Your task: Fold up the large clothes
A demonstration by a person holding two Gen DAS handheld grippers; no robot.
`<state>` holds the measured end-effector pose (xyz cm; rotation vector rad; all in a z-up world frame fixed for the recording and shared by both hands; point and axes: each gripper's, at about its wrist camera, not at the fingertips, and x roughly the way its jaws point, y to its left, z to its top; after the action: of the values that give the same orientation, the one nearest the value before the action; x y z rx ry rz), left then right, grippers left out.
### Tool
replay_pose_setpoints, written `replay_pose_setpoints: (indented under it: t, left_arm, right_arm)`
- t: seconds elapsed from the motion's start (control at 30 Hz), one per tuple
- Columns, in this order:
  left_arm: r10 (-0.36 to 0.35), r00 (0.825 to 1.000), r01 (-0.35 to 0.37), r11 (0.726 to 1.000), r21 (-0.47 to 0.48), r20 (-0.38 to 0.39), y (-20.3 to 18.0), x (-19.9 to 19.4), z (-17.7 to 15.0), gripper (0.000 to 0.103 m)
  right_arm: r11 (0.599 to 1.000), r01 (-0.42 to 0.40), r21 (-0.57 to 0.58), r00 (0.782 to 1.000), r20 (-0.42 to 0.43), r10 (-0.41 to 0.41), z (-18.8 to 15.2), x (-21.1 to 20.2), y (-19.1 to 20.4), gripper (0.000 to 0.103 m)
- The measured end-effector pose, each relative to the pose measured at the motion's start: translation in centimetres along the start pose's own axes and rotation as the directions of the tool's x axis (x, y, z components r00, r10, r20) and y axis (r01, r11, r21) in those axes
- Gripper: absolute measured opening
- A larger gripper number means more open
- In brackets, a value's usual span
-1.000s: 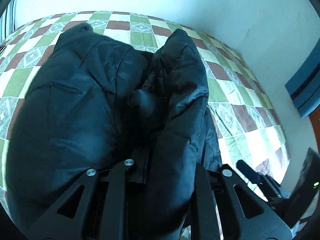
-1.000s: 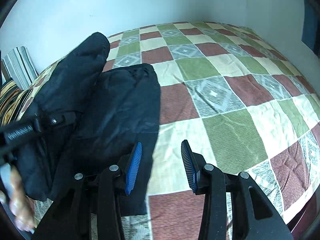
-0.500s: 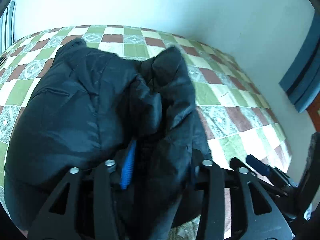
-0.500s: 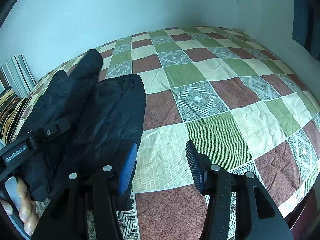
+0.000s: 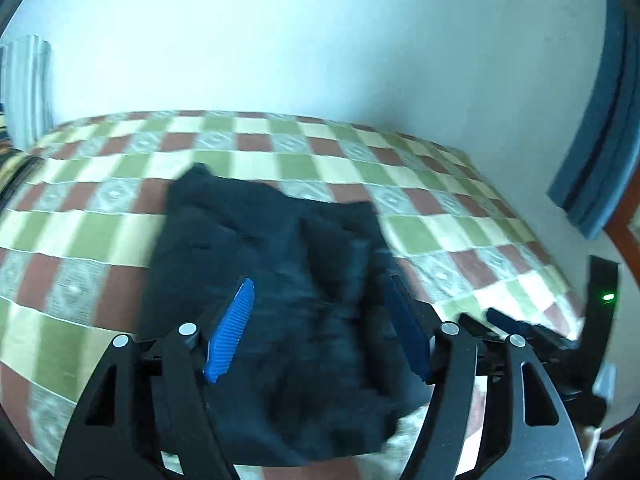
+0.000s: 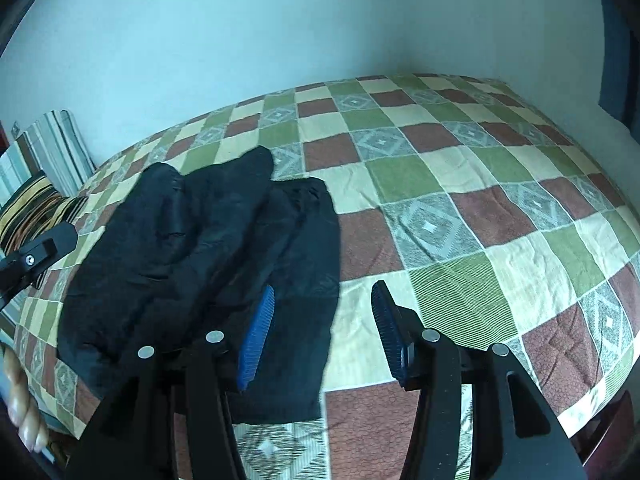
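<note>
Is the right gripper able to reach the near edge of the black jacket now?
Probably yes. The right gripper is open, holds nothing, and hangs over the black jacket at its near right edge; nothing lies between them on the bed.

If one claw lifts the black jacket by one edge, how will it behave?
The black jacket looks padded and soft, so it would likely droop and unfold. Its shiny fabric may slip between the pads. It probably feels light for its bulk.

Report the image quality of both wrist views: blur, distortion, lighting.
Left wrist view: motion blur smears the black jacket and checkered bedspread; the fisheye bends the bed's far edge, and dark vignette fills the corners. Right wrist view: sharp, quilt stitching on the bedspread and folds on the jacket are crisp, with the same fisheye curving. Both show soft, bluish, even light with no glare.
</note>
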<state>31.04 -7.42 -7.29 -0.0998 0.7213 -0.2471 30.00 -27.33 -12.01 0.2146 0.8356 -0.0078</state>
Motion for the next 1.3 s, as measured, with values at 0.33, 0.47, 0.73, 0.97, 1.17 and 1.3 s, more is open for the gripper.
replay_pose_setpoints:
  t: [0.33,0.47,0.73,0.97,1.17,1.3]
  left_arm:
    - [0.188,0.982,-0.189,0.982,-0.024,-0.018,9.4,0.4,-1.2,0.068]
    - [0.172,0.984,-0.175,0.983,-0.052,-0.051,10.9,1.1,-2.1,0.068]
    - [0.140,0.989,-0.143,0.987,-0.071,-0.050,12.1,1.6,-2.7,0.068]
    - [0.126,0.991,-0.131,0.987,-0.092,-0.054,12.5,2.0,-2.9,0.069]
    - [0.122,0.991,-0.127,0.987,-0.100,-0.057,12.7,2.2,-3.1,0.069]
    - [0.120,0.991,-0.125,0.986,-0.110,-0.057,12.8,2.2,-3.2,0.069]
  right_arm:
    - [0.988,-0.130,-0.085,0.991,-0.044,0.127,1.5,1.5,7.4,0.051]
    - [0.982,-0.164,-0.090,0.984,-0.091,0.156,1.4,3.1,9.8,0.060]
    - [0.986,-0.137,-0.092,0.987,-0.101,0.128,0.8,3.9,10.9,0.066]
    - [0.984,-0.144,-0.108,0.983,-0.128,0.130,0.8,4.5,11.9,0.066]
    - [0.979,-0.150,-0.136,0.979,-0.156,0.128,0.3,5.1,12.5,0.063]
    - [0.981,-0.159,-0.110,0.980,-0.137,0.143,0.8,4.5,12.0,0.062]
